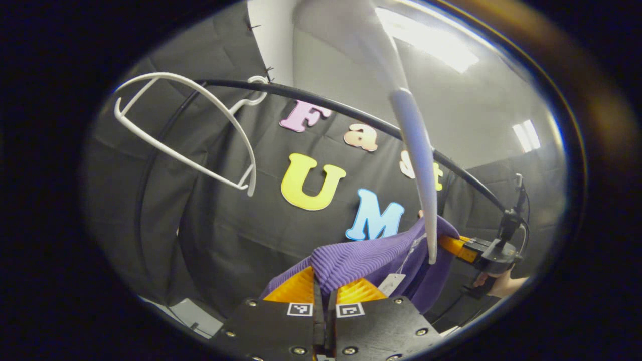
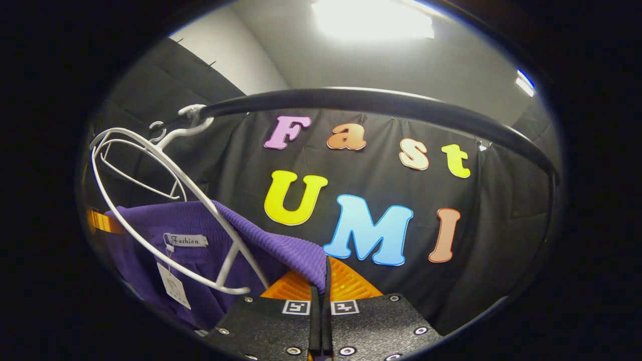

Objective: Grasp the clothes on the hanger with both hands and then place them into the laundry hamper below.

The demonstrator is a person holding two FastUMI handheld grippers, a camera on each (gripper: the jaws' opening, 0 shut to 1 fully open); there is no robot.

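Your left gripper is pinching the ribbed edge of the purple top at bottom center of the left gripper view. Your right gripper is clamped on another fold, low center of its view. The top sags between them, under the white hangers on the black rail.

A white sewn-in neck label sits on the inside of the purple garment, just under its collar edge. It carries one short word in dark script. Just below it, a white paper hang tag dangles from a thread against the same garment, and its print is too small to make out. Near the garment's lower edge, the left gripper and the right gripper each bear two square black-and-white coded markers, which are patterns with no letters or numbers.
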